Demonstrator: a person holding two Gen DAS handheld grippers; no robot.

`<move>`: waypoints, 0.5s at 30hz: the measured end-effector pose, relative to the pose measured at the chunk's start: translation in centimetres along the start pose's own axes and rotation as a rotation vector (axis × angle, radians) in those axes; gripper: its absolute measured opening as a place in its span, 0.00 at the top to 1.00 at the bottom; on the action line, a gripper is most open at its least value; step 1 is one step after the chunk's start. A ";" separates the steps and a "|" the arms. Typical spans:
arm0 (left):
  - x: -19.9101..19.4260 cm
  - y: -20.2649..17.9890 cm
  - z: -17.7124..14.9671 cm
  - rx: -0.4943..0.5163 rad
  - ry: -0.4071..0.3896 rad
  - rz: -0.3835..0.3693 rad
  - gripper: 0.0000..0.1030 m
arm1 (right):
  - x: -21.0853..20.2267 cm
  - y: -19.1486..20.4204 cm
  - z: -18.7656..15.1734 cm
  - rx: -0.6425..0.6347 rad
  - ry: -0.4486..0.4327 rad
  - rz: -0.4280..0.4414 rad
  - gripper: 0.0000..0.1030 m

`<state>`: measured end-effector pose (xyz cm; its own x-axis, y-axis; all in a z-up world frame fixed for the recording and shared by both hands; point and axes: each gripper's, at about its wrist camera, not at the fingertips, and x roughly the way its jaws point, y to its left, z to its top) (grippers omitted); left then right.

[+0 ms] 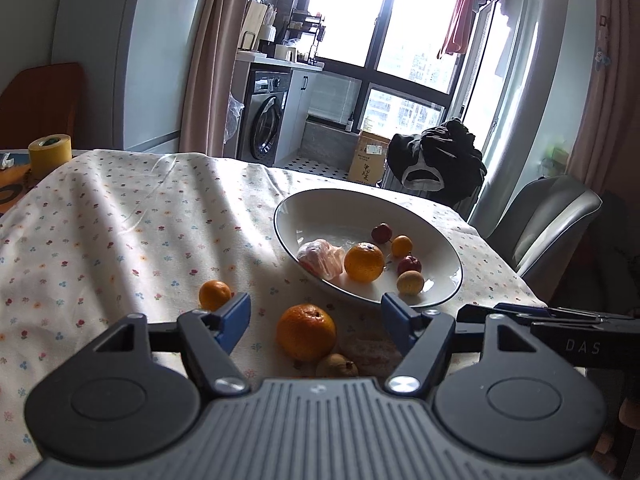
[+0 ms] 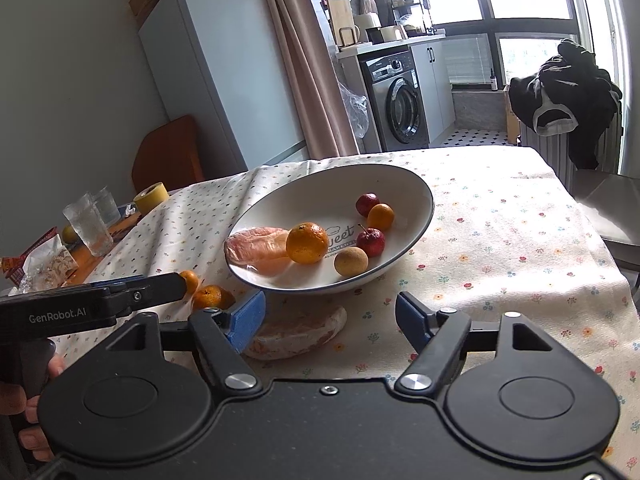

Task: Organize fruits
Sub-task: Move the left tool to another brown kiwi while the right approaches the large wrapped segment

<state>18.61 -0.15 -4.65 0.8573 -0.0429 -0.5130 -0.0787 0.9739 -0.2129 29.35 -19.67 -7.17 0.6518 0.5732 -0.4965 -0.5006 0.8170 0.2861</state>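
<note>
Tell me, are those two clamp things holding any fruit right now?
No. Both stand open and empty: the left hand-held gripper over an orange, the right hand-held gripper before the bowl.

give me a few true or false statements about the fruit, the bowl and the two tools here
1. The white bowl holds several fruits, including an orange. True.
2. The left tool is shut on an orange. False: its jaws are open and empty, with an orange on the tablecloth lying between and beyond them.
3. Every fruit is already in the bowl. False: at least two oranges, including the small orange, lie on the tablecloth.
4. The right tool is open. True.
5. A wrapped item lies on the cloth outside the bowl. True.
</note>
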 end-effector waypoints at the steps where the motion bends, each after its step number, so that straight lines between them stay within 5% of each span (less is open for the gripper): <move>1: -0.1 0.1 -0.2 0.000 0.001 -0.001 0.32 | 0.0 0.0 -0.1 -0.001 0.001 0.000 0.30; 15: 0.6 -0.2 -2.1 -0.001 0.052 -0.023 0.55 | -0.1 0.7 -0.9 -0.023 0.015 -0.003 0.12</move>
<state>18.10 -0.89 -6.67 0.8311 -0.0766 -0.5508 -0.0601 0.9723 -0.2258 28.46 -19.23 -7.69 0.6445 0.5698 -0.5098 -0.5122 0.8169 0.2654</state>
